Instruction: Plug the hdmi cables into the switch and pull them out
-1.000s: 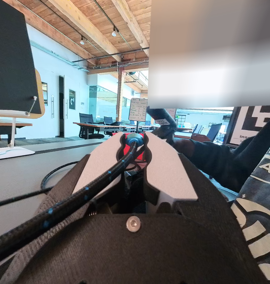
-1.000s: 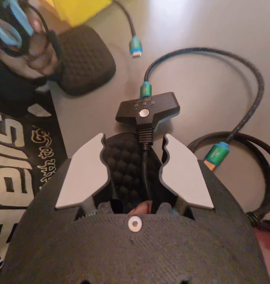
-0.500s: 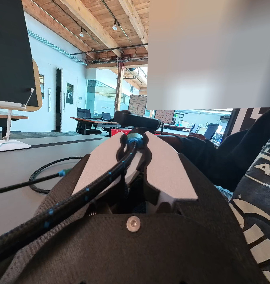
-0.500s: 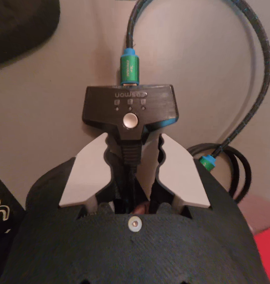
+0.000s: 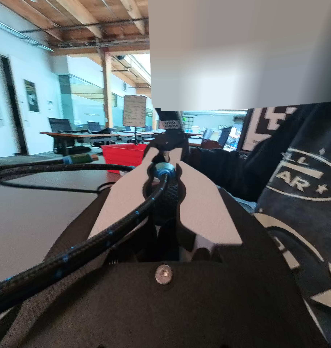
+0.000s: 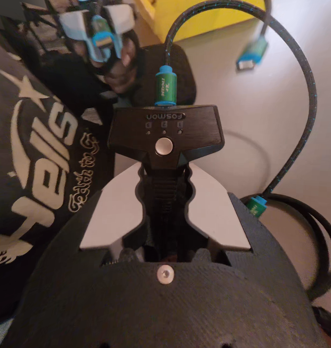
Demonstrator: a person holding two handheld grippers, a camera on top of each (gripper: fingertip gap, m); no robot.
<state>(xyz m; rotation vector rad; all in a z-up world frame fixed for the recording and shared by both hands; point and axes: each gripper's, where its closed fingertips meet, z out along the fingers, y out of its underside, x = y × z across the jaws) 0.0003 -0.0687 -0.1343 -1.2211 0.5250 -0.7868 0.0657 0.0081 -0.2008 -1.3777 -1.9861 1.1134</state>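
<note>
The black HDMI switch (image 6: 164, 130) has one green plug (image 6: 165, 88) seated in its middle port. My right gripper (image 6: 164, 167) is shut on the switch's ribbed neck and holds it above the table. My left gripper (image 5: 164, 165) is shut on a second HDMI plug (image 5: 163, 168), and its braided cable trails back to the left. In the right wrist view the left gripper (image 6: 104, 50) holds that plug (image 6: 102, 40) up and left of the switch, apart from it. In the left wrist view the right gripper (image 5: 165, 157) faces mine just ahead.
A loose plug (image 6: 252, 54) hangs at the upper right and another (image 6: 256, 206) lies by coiled cable at the right. A yellow box (image 6: 198, 17) and a black pad (image 6: 185, 75) lie behind the switch. A red bin (image 5: 123, 156) stands on the table. A person's dark printed shirt (image 6: 38, 141) is at the left.
My right gripper has closed on the switch's neck and lifted it. My left gripper has brought its plug nearer, now facing the switch's port side.
</note>
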